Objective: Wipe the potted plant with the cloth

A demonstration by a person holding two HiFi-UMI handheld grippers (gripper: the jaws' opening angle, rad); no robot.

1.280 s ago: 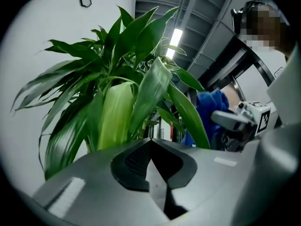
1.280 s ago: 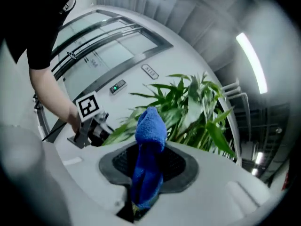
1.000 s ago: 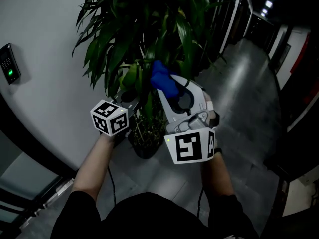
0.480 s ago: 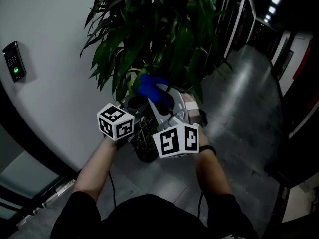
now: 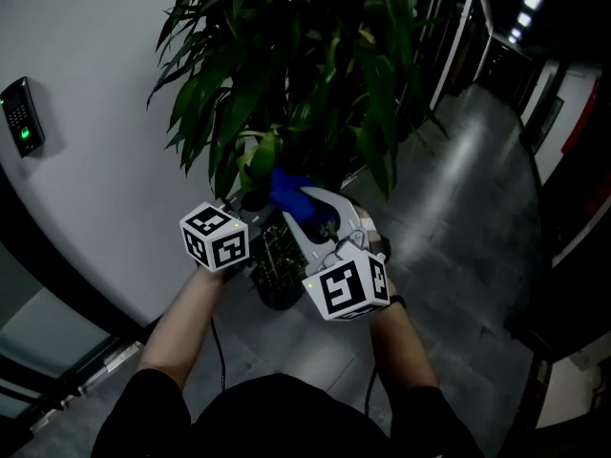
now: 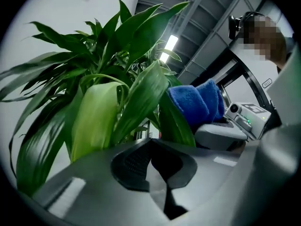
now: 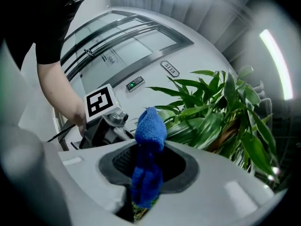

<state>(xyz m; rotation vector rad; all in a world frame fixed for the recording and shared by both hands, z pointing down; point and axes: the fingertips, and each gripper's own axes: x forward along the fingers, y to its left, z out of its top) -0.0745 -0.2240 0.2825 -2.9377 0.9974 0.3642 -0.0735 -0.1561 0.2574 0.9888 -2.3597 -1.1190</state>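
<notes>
The potted plant [image 5: 286, 55] fills the top of the head view, its dark pot [image 5: 277, 292] on the floor between my forearms. My right gripper [image 5: 289, 198] is shut on a blue cloth [image 5: 286, 187], which bulges out past its tips [image 7: 149, 126] against the lower leaves. My left gripper [image 5: 250, 198] sits just to the left of it, jaws closed together. In the left gripper view its tips [image 6: 151, 142] rest at the base of a pale green leaf [image 6: 94, 121], with the cloth [image 6: 197, 100] beside it.
A white curved wall [image 5: 86, 179] with a keypad [image 5: 19, 117] stands to the left. Grey glossy floor [image 5: 458, 208] spreads to the right, toward dark glass doors [image 5: 477, 36]. Long leaves [image 7: 221, 112] hang around both grippers.
The right gripper with the cloth has moved down and to the left, close beside the left gripper. The left gripper has barely shifted.
</notes>
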